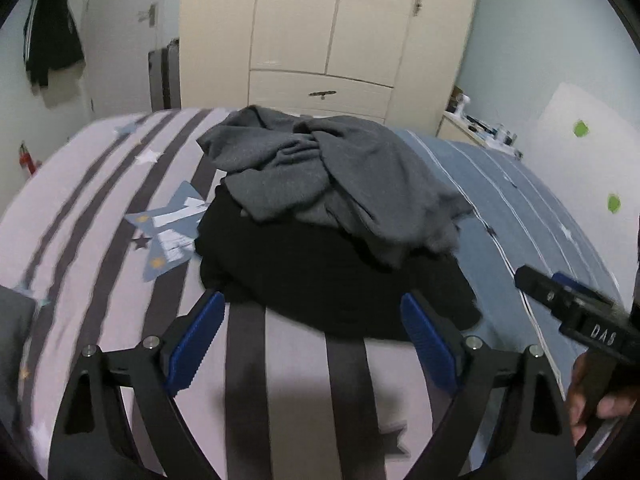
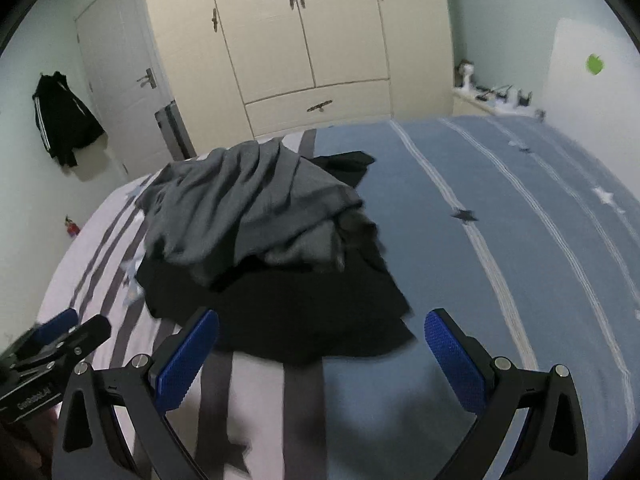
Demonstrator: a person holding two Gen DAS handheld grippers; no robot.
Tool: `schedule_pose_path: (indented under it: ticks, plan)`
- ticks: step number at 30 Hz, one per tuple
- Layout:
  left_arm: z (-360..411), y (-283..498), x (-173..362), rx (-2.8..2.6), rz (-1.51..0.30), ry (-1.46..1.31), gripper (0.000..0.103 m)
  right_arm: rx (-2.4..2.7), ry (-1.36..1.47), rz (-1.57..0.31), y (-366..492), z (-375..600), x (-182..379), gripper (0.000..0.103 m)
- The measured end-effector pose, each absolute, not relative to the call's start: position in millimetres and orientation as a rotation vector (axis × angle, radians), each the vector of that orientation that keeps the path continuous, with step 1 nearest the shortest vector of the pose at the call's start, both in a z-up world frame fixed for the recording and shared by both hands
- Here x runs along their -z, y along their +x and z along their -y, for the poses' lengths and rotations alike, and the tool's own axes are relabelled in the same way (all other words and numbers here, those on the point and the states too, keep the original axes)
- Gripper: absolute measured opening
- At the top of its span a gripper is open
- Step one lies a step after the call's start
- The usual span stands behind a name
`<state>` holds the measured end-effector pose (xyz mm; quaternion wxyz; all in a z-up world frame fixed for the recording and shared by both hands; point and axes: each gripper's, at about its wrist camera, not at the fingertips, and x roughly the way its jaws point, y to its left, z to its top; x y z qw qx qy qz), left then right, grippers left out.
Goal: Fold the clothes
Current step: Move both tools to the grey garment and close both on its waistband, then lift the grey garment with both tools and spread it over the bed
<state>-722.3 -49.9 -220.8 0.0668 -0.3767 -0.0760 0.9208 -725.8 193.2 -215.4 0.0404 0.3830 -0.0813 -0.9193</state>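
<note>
Blue ribbed pads line both tools, nearest to each camera: the left gripper (image 1: 312, 344) and the right gripper (image 2: 322, 354) each hang over the bed (image 2: 520, 248) with their fingers spread wide apart and nothing between them. Each tool also shows at the edge of the other's view.

Just beyond the fingertips lies the black garment (image 1: 320, 272), spread low on the bedcover, its near hem almost under the pads. Heaped on top of it sits the grey garment (image 1: 312, 172), bunched and creased rather than flat. Neither lies folded. Both look like soft knit, light and limp, so I judge they will sag and drag rather than hold shape; a pinch on a free edge or corner of the grey piece seems the surest hold.

Farthest off stands the cream wardrobe (image 2: 304, 32), doors and drawer closed, contents unseen.
</note>
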Motion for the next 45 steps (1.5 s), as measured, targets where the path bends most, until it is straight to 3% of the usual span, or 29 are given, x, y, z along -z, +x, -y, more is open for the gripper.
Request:
schedule_pose_path:
  ticks: [9,11,15,17,19,21,23,25,26,32,37,45]
  plan:
    - [40,-811,235,-2.687,0.322,-1.156,0.086,2.726,1.175,0.212,-831,-190,242,0.092]
    - [31,-824,243,-2.668,0.272,-1.205,0.068,2.725,1.169,0.134,-845,-182,246,0.092]
    - [28,-830,250,-2.672,0.256,-1.208,0.054,2.7,1.203,0.07,-867,-167,257,0.091]
    - [32,-826,249,-2.682,0.265,-1.193,0.043,2.697,1.202,0.067,-874,-162,260,0.086]
    - [37,-821,248,-2.677,0.29,-1.179,0.029,2.677,1.197,0.094,-874,-160,262,0.073]
    - [41,-816,244,-2.681,0.303,-1.166,0.018,2.665,1.189,0.119,-871,-161,263,0.053]
    - [44,-805,236,-2.69,0.301,-1.132,0.012,2.677,1.181,0.164,-862,-165,258,0.022]
    - [44,-791,230,-2.695,0.288,-1.101,0.005,2.665,1.152,0.232,-849,-173,251,0.006]
    - [44,-780,227,-2.69,0.289,-1.086,0.004,2.65,1.137,0.259,-841,-175,248,0.002]
    - [47,-692,211,-2.677,0.343,-1.016,0.004,2.635,1.053,0.195,-776,-168,226,0.002]
    - [57,-605,201,-2.67,0.376,-1.039,0.004,2.613,0.991,0.252,-694,-177,207,0.002]
    - [68,-384,240,-2.46,0.385,-1.583,0.004,2.331,1.275,0.166,-487,-162,242,0.002]
